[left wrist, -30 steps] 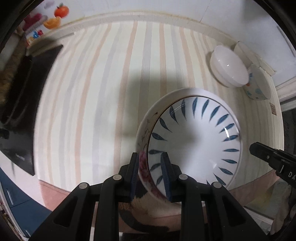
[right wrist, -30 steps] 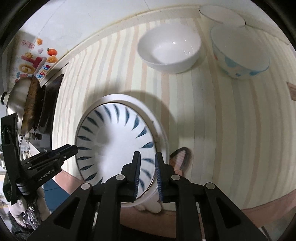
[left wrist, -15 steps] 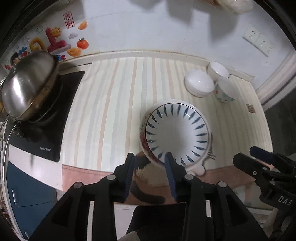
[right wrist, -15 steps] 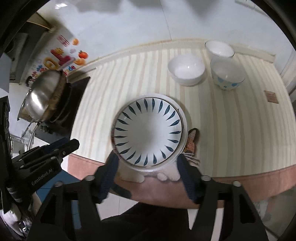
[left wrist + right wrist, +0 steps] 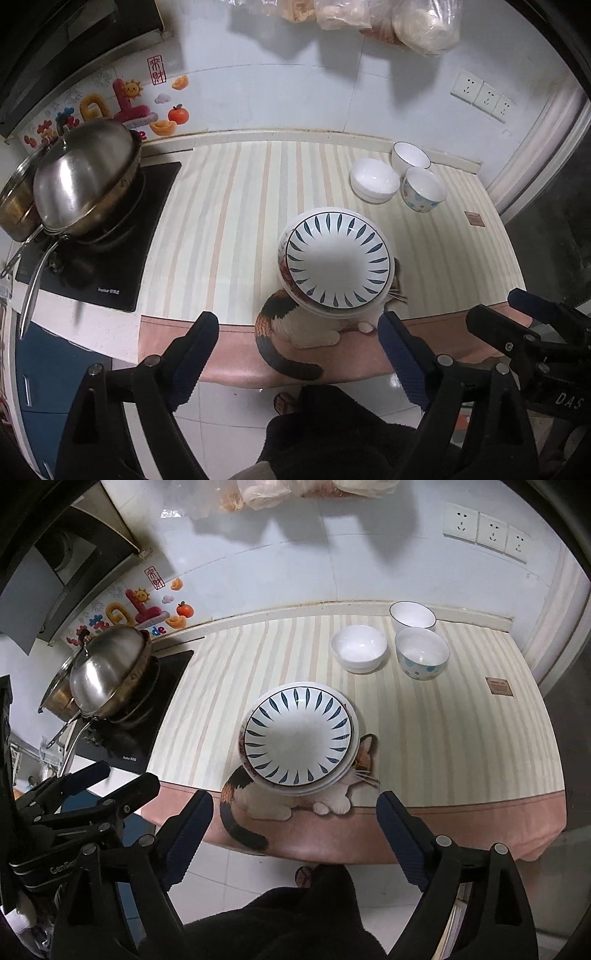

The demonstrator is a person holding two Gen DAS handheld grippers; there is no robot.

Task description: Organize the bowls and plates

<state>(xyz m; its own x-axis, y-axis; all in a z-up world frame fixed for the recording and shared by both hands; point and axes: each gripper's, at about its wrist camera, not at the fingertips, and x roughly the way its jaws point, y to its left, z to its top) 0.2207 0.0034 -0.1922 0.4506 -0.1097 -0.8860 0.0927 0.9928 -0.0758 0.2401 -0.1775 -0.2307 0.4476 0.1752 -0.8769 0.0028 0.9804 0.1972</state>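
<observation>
A stack of plates topped by a white plate with blue leaf marks (image 5: 338, 258) (image 5: 297, 736) sits near the front edge of the striped counter. Three bowls stand at the back right: a plain white bowl (image 5: 375, 180) (image 5: 358, 648), a second white bowl (image 5: 410, 155) (image 5: 412, 614) and a bowl with blue dots (image 5: 423, 189) (image 5: 422, 653). My left gripper (image 5: 297, 328) and my right gripper (image 5: 295, 806) are both open and empty, held back from the counter's front edge, apart from the plates.
A steel wok with a lid (image 5: 81, 184) (image 5: 107, 670) sits on a black induction hob (image 5: 110, 254) at the left. The striped mat (image 5: 229, 221) has a cat picture (image 5: 258, 797) at its front. Wall sockets (image 5: 484, 526) and hanging bags (image 5: 369, 18) are behind.
Both grippers let go of the plate stack, opened wide and pulled back and up from the counter. The plates stayed where they were set.
</observation>
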